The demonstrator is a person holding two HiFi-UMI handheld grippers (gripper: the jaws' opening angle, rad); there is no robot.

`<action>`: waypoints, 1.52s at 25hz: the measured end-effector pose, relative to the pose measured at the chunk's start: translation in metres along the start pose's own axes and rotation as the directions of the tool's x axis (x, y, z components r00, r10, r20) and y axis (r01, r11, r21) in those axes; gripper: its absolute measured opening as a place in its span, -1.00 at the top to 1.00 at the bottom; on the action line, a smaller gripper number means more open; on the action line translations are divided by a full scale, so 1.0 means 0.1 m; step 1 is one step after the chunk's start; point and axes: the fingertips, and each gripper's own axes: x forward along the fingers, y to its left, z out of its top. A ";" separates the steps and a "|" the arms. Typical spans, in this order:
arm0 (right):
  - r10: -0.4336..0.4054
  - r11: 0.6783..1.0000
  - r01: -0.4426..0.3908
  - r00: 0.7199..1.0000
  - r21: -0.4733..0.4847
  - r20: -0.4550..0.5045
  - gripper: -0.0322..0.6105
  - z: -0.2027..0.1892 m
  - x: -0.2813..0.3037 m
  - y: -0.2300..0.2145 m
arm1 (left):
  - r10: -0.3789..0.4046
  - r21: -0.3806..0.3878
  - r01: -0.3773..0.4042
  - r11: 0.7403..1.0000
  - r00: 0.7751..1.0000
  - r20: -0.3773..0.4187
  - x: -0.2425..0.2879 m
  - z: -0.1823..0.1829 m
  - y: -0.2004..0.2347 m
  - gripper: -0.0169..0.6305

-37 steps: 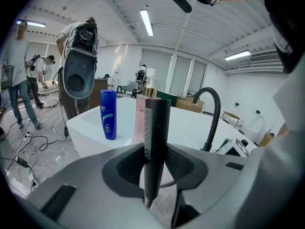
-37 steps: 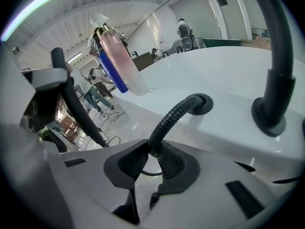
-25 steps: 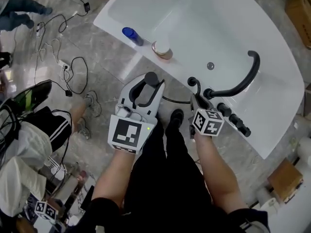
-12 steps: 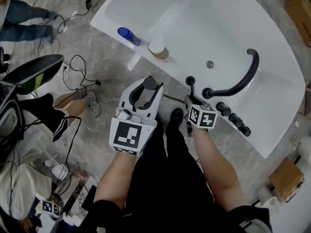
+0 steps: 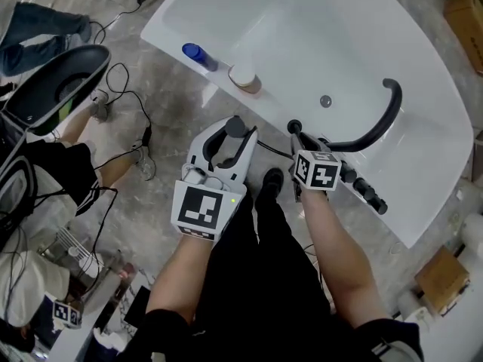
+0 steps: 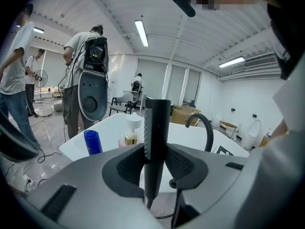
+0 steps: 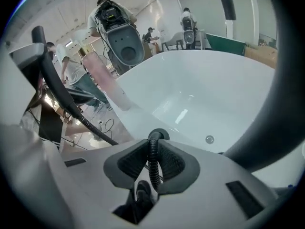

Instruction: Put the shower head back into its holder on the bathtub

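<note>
The black shower head (image 5: 234,126) stands upright between the jaws of my left gripper (image 5: 224,139), just off the white bathtub's rim (image 5: 226,89). In the left gripper view the pads press on its handle (image 6: 156,142), so the left gripper (image 6: 157,165) is shut on it. My right gripper (image 5: 300,145) sits over the rim beside the round holder hole (image 5: 294,126). In the right gripper view the ribbed black hose (image 7: 152,168) runs between the pads of that gripper (image 7: 151,165) into the holder ring (image 7: 157,135). The hose (image 5: 273,151) sags between the two grippers.
A curved black faucet spout (image 5: 379,119) and a row of black knobs (image 5: 364,188) stand on the rim to the right of the holder. A blue bottle (image 5: 198,54) and a pump bottle (image 5: 245,76) stand further left. Cables (image 5: 121,104) and people lie left of the tub.
My right gripper has slid along the hose toward the holder hole. The left gripper with the shower head has stayed where it was. A person at the left has shifted.
</note>
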 end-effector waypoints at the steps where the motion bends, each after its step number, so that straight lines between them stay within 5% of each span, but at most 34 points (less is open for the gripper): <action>1: -0.003 1.000 0.003 1.000 0.000 -0.002 0.67 0.02 0.03 0.00 | 0.000 0.002 0.000 1.000 1.000 -0.001 0.01 0.00 0.00 0.51; 9: -0.053 0.998 0.054 0.999 0.012 -0.006 0.66 0.05 0.20 -0.05 | -0.007 -0.004 0.007 1.000 1.000 0.003 0.07 0.00 -0.05 0.51; 14: -0.031 0.998 0.033 0.998 -0.044 0.046 0.49 -0.01 0.03 0.08 | -0.010 -0.004 0.010 1.000 1.000 0.006 0.08 -0.04 -0.06 0.51; 21: 0.002 1.000 -0.002 1.000 -0.013 0.003 0.35 -0.82 -0.02 0.09 | -0.018 0.006 0.018 1.000 1.000 0.022 0.12 -0.10 -0.06 0.51; 25: -0.063 0.998 0.063 0.998 0.001 -0.016 0.27 -1.12 0.34 -0.14 | -0.022 0.023 0.022 0.999 1.000 0.019 0.13 -0.17 -0.05 0.51; 28: -0.104 0.994 0.104 0.995 -0.025 -0.001 0.36 -1.13 0.47 -0.29 | -0.025 0.020 0.025 0.999 1.000 0.018 0.08 -0.17 -0.05 0.51; 30: -0.097 0.994 0.097 0.995 -0.048 0.004 0.61 -1.08 0.46 -0.29 | -0.022 0.017 0.022 1.000 1.000 0.018 0.04 -0.17 -0.04 0.51; 38: -0.041 0.996 0.040 0.999 -0.080 -0.005 0.68 -1.01 -0.25 -0.10 | -0.003 0.019 0.002 1.000 0.999 0.037 -0.21 0.14 0.00 0.51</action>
